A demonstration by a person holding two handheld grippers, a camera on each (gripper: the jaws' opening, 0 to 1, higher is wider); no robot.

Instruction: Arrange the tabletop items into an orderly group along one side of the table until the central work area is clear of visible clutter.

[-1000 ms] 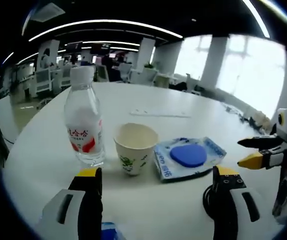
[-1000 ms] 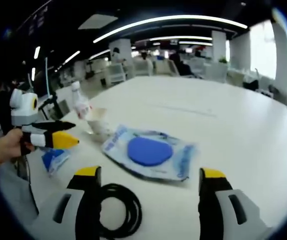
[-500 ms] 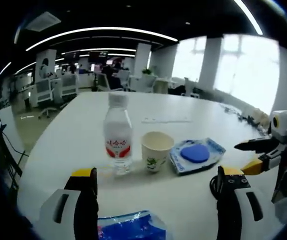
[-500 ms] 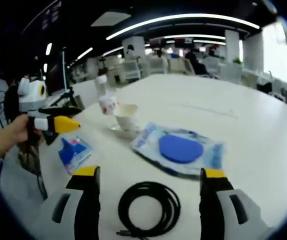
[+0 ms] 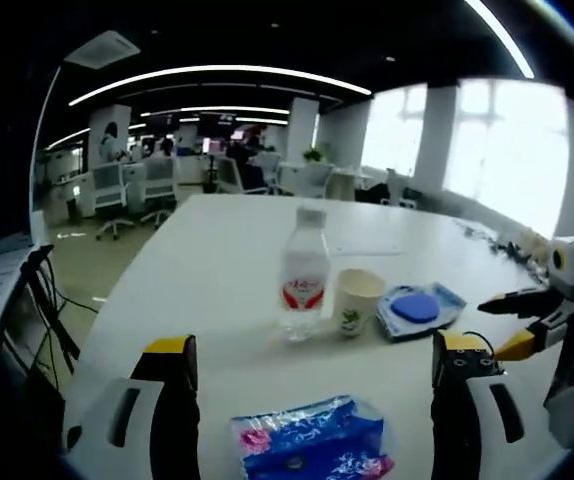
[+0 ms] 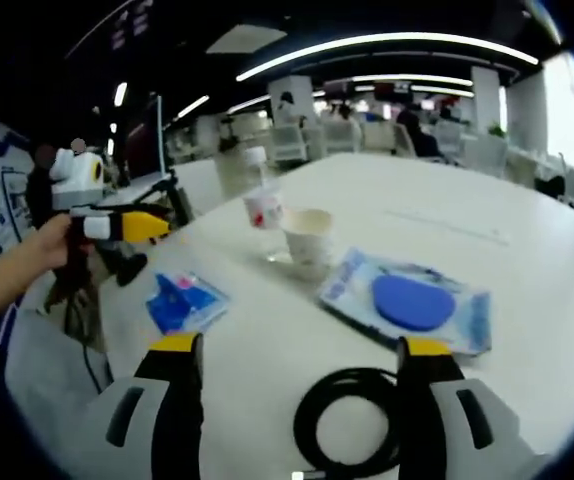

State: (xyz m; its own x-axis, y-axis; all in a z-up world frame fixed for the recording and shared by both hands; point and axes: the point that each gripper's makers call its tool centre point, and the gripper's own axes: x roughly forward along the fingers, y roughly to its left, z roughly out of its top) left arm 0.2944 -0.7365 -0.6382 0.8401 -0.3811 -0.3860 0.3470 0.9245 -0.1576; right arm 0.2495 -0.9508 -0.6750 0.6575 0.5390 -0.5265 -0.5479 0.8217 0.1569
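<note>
On the white table (image 5: pixel 207 235) stand a clear water bottle (image 5: pixel 304 270) with a red label and a paper cup (image 5: pixel 357 302) beside it. Right of them lies a blue pouch (image 5: pixel 417 307) with a blue disc. A blue tissue pack (image 5: pixel 312 450) lies between the jaws of my open left gripper (image 5: pixel 315 345). My right gripper (image 5: pixel 492 325) enters from the right. In the right gripper view my right gripper (image 6: pixel 300 346) is open above a coiled black cable (image 6: pixel 352 425). Beyond it lie the pouch (image 6: pixel 412 305), cup (image 6: pixel 309 240), bottle (image 6: pixel 264 210) and tissue pack (image 6: pixel 185 300). A hand holds my left gripper (image 6: pixel 157 224) at left.
The table's curved near edge (image 5: pixel 97 340) drops to the floor, where cables hang at left (image 5: pixel 52 310). A flat white strip (image 5: pixel 367 248) lies farther back on the table. Office chairs and desks (image 5: pixel 157 180) stand in the background.
Both grippers have pulled back from the items, which now look smaller and farther away. The blue tissue pack has come into the left gripper view. The items have not moved.
</note>
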